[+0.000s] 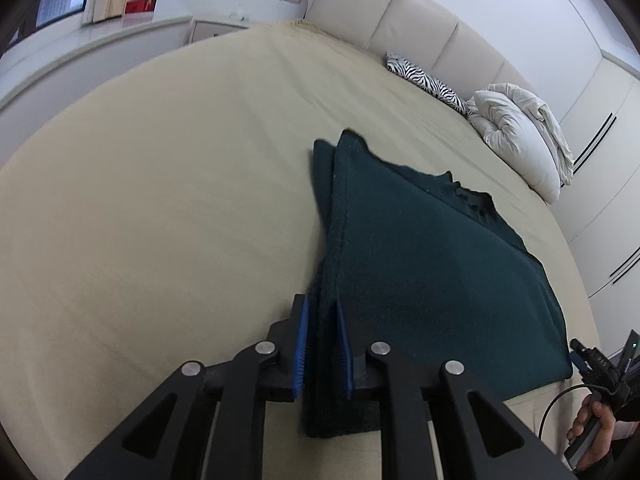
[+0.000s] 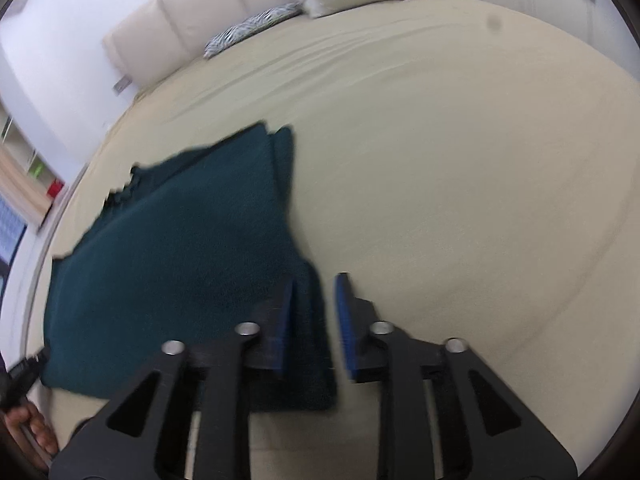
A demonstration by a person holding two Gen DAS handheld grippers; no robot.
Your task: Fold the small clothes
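Note:
A dark green knit sweater [image 1: 432, 256] lies flat on the beige bed sheet [image 1: 160, 200], with one side edge folded over. My left gripper [image 1: 322, 312] is shut on the sweater's near left edge, cloth pinched between the blue pads. In the right wrist view the sweater [image 2: 172, 256] lies to the left. My right gripper [image 2: 316, 296] has its jaws apart around the sweater's near right corner, with a gap beside the right pad. The right view is blurred.
A zebra-print cushion [image 1: 428, 82] and a white pillow [image 1: 520, 140] lie at the cream headboard [image 1: 400, 12]. White wardrobe doors [image 1: 608, 160] stand to the right. A person's hand [image 1: 592, 432] holds the other gripper's handle at the bed's near edge.

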